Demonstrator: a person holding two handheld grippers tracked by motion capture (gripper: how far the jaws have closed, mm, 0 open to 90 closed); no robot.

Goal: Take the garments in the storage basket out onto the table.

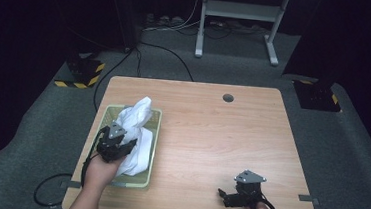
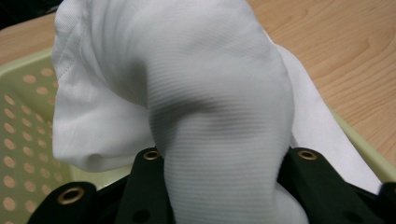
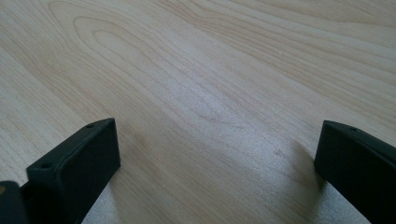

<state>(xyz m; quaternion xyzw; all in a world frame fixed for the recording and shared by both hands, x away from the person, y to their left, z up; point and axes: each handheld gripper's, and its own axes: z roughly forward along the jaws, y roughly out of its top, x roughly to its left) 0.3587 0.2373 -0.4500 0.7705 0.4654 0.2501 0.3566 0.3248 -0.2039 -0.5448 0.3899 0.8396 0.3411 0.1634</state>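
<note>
At the left of the high view, the left tongs [image 1: 116, 146] are clamped on a bunched white cloth [image 1: 136, 130], holding it above the pale green basket [image 1: 156, 116], likely to lift it clear. At lower right, the right tongs [image 1: 231, 196] wait with jaws apart on the counter [image 1: 211, 131].

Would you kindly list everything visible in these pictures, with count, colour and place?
white cloth: one, white, bunched and rising out of the basket
basket: one, pale green with holes, near left part of the table
table: one, light wood, centre
cable hole: one, dark, far side of the table
metal stand: one, light grey, on the floor beyond
hazard-striped bases: two, black and yellow, on the floor either side
left gripper: one, black, fingers shut on the white cloth
right gripper: one, black, fingers open above bare table
</note>
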